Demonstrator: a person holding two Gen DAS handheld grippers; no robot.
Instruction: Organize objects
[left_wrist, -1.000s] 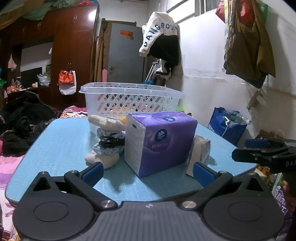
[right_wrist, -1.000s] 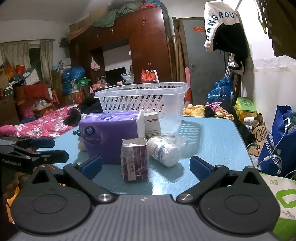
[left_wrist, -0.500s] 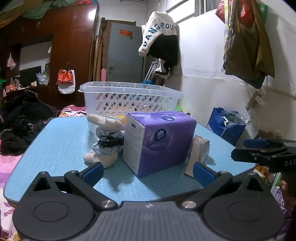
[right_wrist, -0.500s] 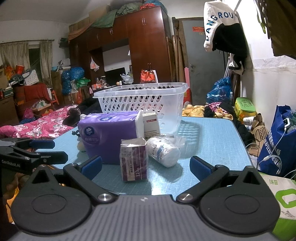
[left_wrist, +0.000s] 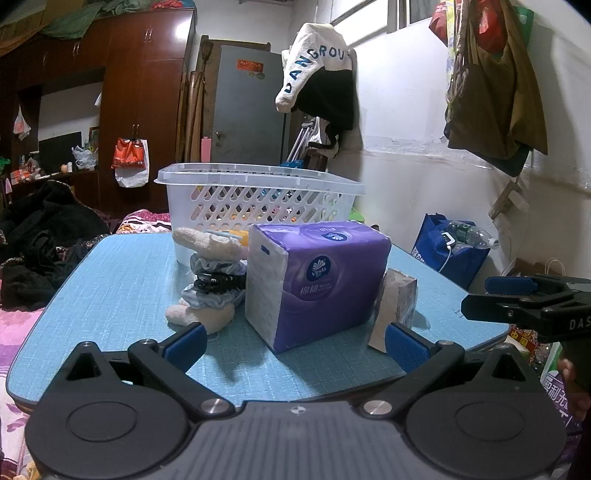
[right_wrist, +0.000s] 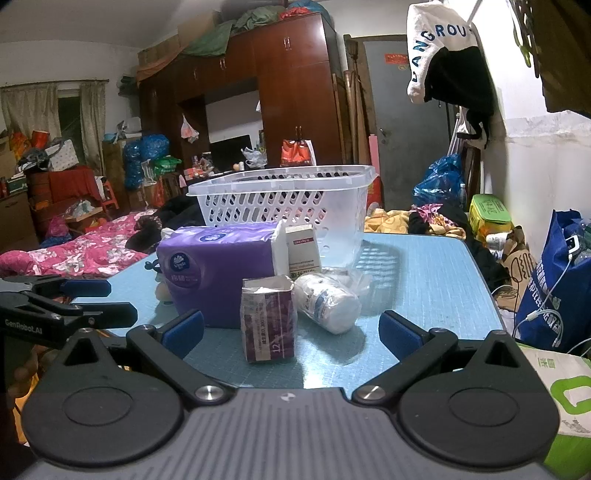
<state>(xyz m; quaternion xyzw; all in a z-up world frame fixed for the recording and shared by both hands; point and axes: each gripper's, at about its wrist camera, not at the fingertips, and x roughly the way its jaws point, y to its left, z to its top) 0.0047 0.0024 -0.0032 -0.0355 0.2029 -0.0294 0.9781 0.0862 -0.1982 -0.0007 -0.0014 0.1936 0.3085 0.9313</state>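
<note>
A purple tissue pack (left_wrist: 317, 280) (right_wrist: 218, 273) stands mid-table on the blue table (left_wrist: 122, 295). Behind it is a white perforated basket (left_wrist: 258, 199) (right_wrist: 288, 199). Left of the pack lies a plush toy with hair scrunchies (left_wrist: 210, 273). A small torn purple packet (right_wrist: 267, 319) (left_wrist: 397, 299), a white bottle in plastic (right_wrist: 327, 302) and a small white box (right_wrist: 303, 251) sit by the pack. My left gripper (left_wrist: 293, 341) is open and empty before the pack. My right gripper (right_wrist: 291, 332) is open and empty before the small packet; it also shows in the left wrist view (left_wrist: 517, 295).
A blue bag (right_wrist: 554, 280) and a green-white carton (right_wrist: 561, 398) stand on the floor right of the table. A bed with pink bedding (right_wrist: 74, 247) lies to the left. Wardrobes and a door stand behind. Clothes hang on the right wall (left_wrist: 317, 81).
Both grippers have edged slightly; the scene has shifted a little in each view. Nothing on the table has moved.
</note>
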